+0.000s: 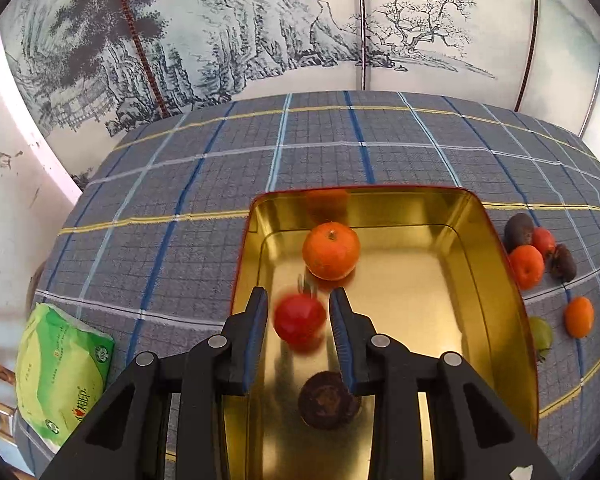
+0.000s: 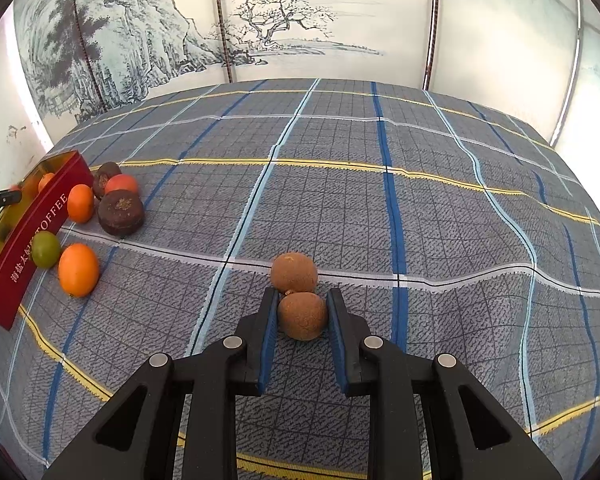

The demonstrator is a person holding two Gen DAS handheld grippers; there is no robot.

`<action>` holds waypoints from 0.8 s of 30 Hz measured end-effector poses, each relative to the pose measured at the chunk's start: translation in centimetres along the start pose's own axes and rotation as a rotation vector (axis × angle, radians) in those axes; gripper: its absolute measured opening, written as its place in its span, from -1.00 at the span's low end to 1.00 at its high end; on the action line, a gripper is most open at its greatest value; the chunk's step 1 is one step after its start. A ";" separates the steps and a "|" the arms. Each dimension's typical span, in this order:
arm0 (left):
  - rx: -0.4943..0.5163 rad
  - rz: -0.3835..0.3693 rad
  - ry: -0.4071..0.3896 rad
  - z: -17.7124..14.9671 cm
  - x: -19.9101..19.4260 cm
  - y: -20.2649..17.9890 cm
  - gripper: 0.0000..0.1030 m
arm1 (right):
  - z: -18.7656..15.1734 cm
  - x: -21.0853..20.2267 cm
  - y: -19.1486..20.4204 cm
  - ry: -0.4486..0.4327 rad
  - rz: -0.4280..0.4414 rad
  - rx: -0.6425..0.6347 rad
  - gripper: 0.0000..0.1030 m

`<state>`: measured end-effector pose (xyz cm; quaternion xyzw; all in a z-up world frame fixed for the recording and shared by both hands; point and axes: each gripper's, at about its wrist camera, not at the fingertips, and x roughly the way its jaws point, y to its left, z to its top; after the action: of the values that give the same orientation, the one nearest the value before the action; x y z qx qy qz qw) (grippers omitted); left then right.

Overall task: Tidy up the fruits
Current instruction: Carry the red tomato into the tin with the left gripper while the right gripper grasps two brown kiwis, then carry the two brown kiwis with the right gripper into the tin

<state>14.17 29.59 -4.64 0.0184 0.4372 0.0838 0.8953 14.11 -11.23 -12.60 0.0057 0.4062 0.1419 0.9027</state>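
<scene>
A: Since your left gripper (image 1: 299,312) hangs over the gold tin (image 1: 496,248) with its fingers spread and a gap on both sides of the red fruit (image 1: 299,319), I'd judge that fruit released; it looks blurred, so probably dropping. Lift straight up, and don't sweep sideways into the orange (image 1: 331,251) resting on the tin floor beyond it or the dark brown round fruit (image 1: 327,400) lying near your wrist.

B: And the right?

A: Your right gripper (image 2: 303,316) straddles the nearer brown fruit (image 2: 302,315) on the checked cloth (image 2: 460,240). The pads sit just beside its flanks; whether they are already pressing I cannot tell. The farther brown fruit (image 2: 294,272) touches it at the top, so close gently on the widest part and lift vertically, or you'll likely roll the neighbour away.

B: How do they look?

A: Both are round, matte and rough-skinned, tan-brown, so they should grip well enough between the ribbed blue pads. The red one is glossy and smooth.

B: What remains?

A: Going left to right in the right view: the tin at the far left edge, then, beside its red wall, a green fruit (image 2: 45,249), two oranges (image 2: 78,269), two dark brown fruits (image 2: 121,212) and a reddish one (image 2: 121,184), then your brown pair, well apart from them
</scene>
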 end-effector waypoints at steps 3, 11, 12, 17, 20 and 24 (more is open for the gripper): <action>0.016 0.016 -0.008 0.1 0.0 0.0 -0.41 | 0.0 0.0 0.0 0.000 -0.002 -0.001 -0.51; 0.003 0.017 -0.061 -0.9 -2.1 -0.9 -0.28 | 0.0 0.3 0.2 0.003 -0.018 -0.011 -0.51; 0.001 0.016 -0.078 -1.1 -2.7 -1.2 -0.26 | 0.1 0.3 0.2 0.003 -0.020 -0.013 -0.51; -0.001 -0.004 -0.131 -2.3 -5.3 -2.6 -0.09 | 0.1 0.2 0.5 0.004 -0.034 -0.021 -0.51; -0.019 -0.015 -0.173 -2.8 -6.8 -3.0 0.10 | 0.0 0.2 0.6 0.005 -0.041 -0.026 -0.51; -0.075 -0.022 -0.224 -3.6 -8.1 -2.8 0.20 | 0.1 0.2 0.7 0.005 -0.048 -0.032 -0.51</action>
<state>6.85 25.38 -0.84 -0.0105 0.3312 0.0877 0.9394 14.08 -10.50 -12.61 -0.0190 0.4061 0.1266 0.9048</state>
